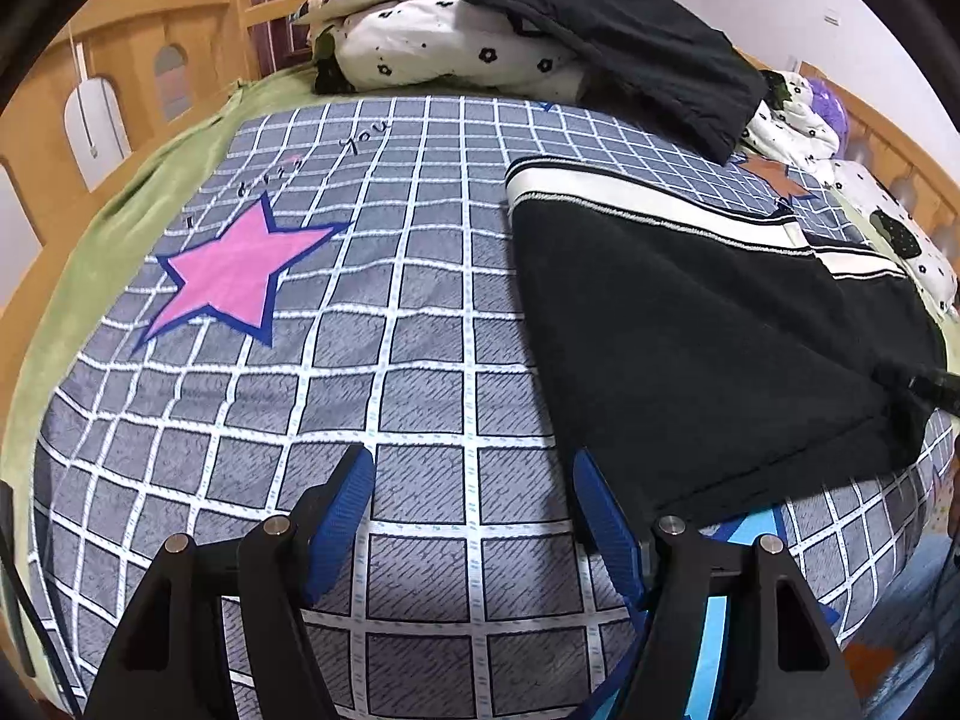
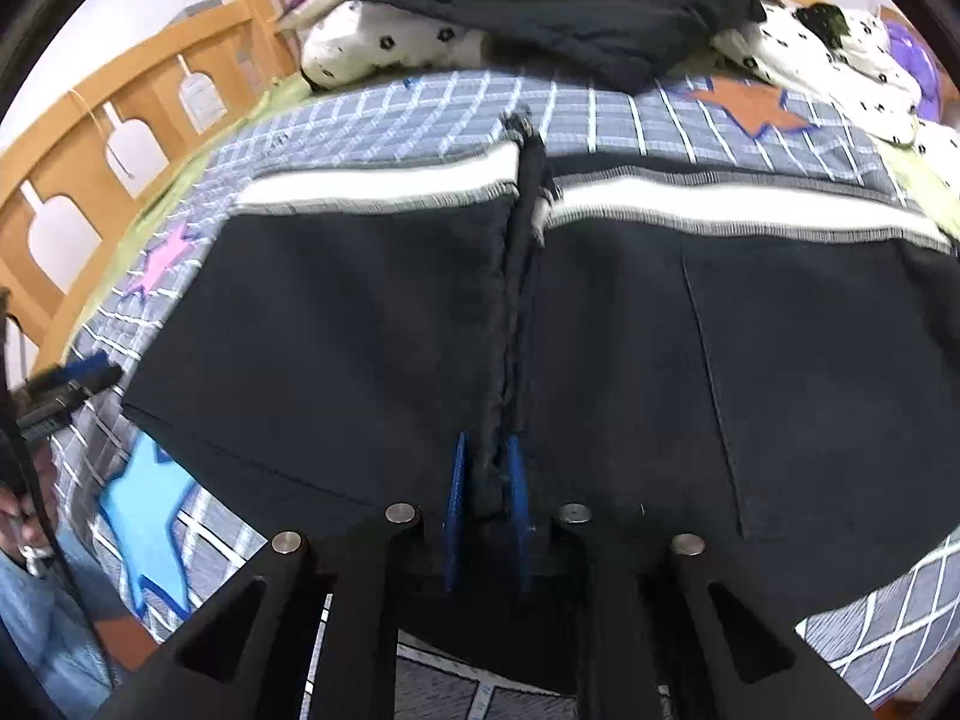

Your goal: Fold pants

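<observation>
Right wrist view first: my right gripper [image 2: 486, 480] has its blue fingers [image 2: 454, 492] nearly closed, pinching a bunched ridge of black fabric at the near edge of the pants [image 2: 336, 306]. That ridge runs up the middle of the garment to the white-striped waistband [image 2: 384, 183], which lies at the far side (this view is a bit blurred there). The pants lie spread flat on the grey grid-patterned bedsheet [image 2: 600, 114] of the bed.

From the left wrist view, my left gripper [image 1: 474, 516] has its fingers [image 1: 342, 516] spread wide and holding nothing, hovering over bare sheet just left of the pants [image 1: 690, 348]. A pink star [image 1: 231, 273] is printed on the sheet further left. At the head of the bed a floral quilt [image 1: 456, 48] is piled, with a dark garment [image 1: 630, 42] draped over it, and a wooden bed rail [image 1: 120, 66] runs along the left.
</observation>
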`<state>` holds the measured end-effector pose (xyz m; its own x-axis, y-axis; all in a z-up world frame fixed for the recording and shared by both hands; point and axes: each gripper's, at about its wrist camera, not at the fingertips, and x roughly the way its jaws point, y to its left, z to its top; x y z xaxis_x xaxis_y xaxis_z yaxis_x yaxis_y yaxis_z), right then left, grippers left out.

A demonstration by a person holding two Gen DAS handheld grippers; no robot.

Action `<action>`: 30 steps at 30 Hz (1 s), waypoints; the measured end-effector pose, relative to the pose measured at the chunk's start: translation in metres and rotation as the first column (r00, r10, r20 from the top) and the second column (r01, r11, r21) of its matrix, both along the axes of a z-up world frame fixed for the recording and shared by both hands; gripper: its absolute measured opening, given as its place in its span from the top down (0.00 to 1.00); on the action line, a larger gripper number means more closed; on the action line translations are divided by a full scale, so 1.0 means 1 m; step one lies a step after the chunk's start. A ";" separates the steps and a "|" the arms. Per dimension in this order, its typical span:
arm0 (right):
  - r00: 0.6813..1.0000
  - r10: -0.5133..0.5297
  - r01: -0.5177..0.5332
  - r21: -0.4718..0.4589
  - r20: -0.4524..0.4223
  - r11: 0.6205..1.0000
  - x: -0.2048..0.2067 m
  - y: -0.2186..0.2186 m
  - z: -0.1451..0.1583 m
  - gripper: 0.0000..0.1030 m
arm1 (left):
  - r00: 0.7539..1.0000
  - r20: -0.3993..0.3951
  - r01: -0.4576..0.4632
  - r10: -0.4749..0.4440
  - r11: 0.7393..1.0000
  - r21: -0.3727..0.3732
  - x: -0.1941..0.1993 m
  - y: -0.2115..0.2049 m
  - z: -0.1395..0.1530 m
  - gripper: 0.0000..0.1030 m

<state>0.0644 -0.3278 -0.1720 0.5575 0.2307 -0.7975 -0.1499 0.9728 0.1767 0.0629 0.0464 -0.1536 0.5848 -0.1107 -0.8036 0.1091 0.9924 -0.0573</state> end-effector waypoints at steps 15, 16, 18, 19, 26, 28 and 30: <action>0.999 -0.025 0.026 -0.036 0.025 0.999 0.049 0.023 -0.015 0.80 | 0.967 0.028 0.254 -0.253 0.960 -0.117 -0.015 -0.029 0.002 0.34; 0.999 -0.031 0.032 -0.020 0.023 0.999 0.049 0.021 -0.014 0.81 | 0.960 0.021 0.281 -0.281 0.956 -0.083 -0.020 -0.037 -0.001 0.34; 0.999 -0.043 0.043 0.008 0.009 0.999 0.049 0.017 -0.015 0.81 | 0.952 0.019 0.307 -0.307 0.951 -0.040 -0.025 -0.047 -0.004 0.34; 0.999 -0.048 0.048 0.023 0.003 0.999 0.049 0.015 -0.015 0.80 | 0.950 0.021 0.311 -0.311 0.950 -0.015 -0.027 -0.051 -0.005 0.34; 0.999 -0.052 0.053 0.007 -0.014 0.999 0.048 0.018 -0.020 0.72 | 0.976 0.043 0.209 -0.213 0.974 0.083 -0.022 -0.052 -0.009 0.32; 0.998 -0.063 0.063 0.015 -0.029 0.998 0.048 0.016 -0.025 0.66 | 0.982 0.045 0.180 -0.186 0.977 0.112 -0.020 -0.053 -0.015 0.32; 0.997 -0.072 0.072 0.019 -0.024 0.997 0.048 0.016 -0.029 0.64 | 0.982 0.045 0.176 -0.184 0.974 0.141 -0.022 -0.058 -0.021 0.32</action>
